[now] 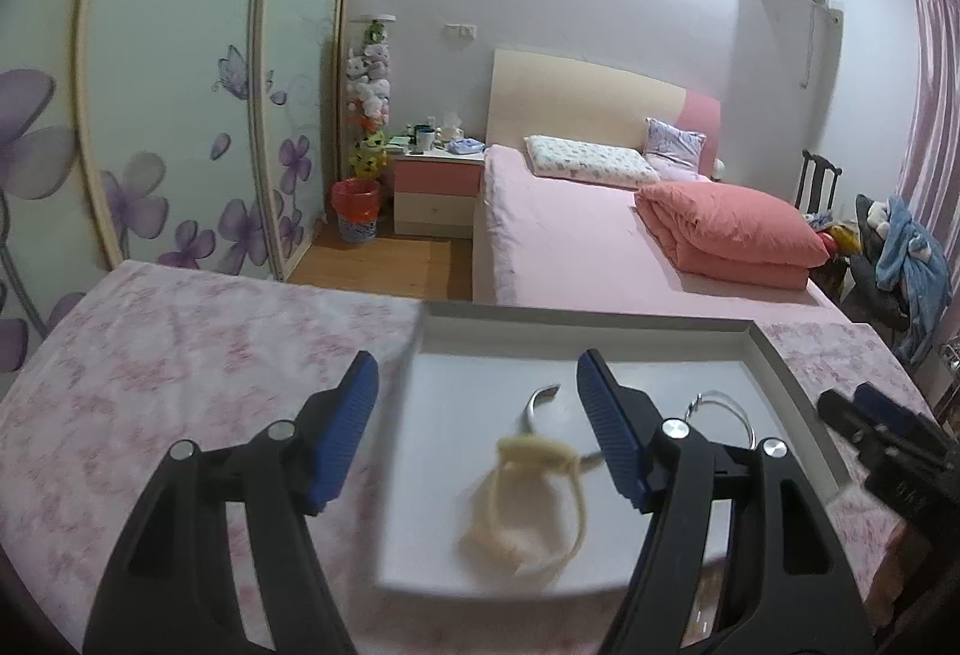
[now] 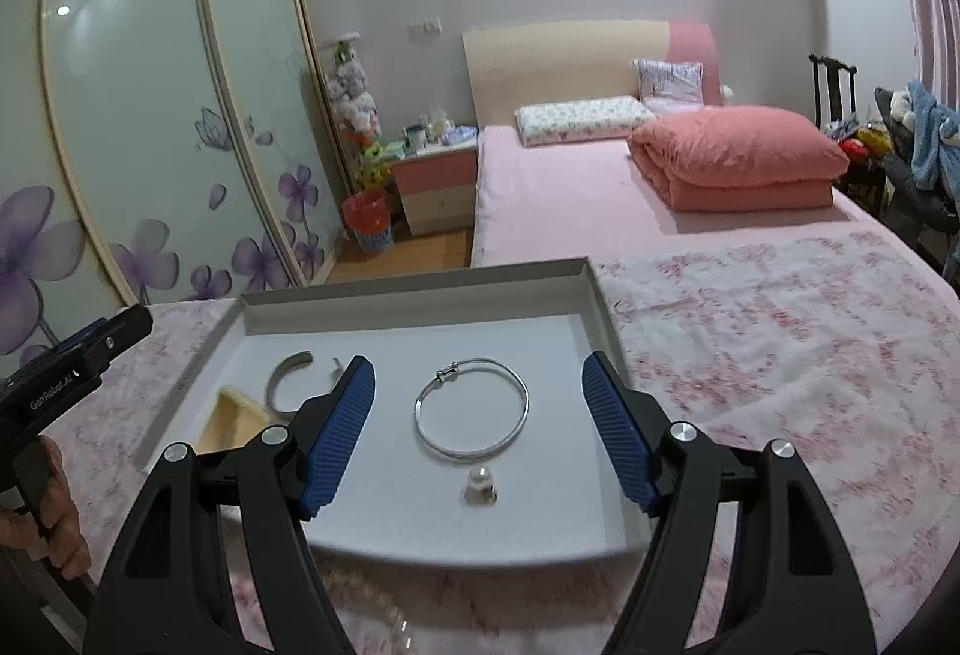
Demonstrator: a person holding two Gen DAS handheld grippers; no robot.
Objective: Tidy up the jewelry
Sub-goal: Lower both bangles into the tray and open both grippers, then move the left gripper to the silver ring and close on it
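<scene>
Both the left gripper (image 1: 477, 430) and right gripper (image 2: 478, 430) hover wide open and empty over the tray (image 2: 420, 289), where the thin bangle (image 2: 472, 409) lies flat and may slip from a pinch, knocking the pearl (image 2: 480, 476) away.

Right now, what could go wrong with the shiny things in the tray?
The pearl earring is small and round; a nudge from the open right gripper could roll it across the tray. The silver bangle lies flat, so its thin rim may slip from the pads. The cream cord touches the open cuff, so lifting one with the open left gripper might drag the other.
</scene>
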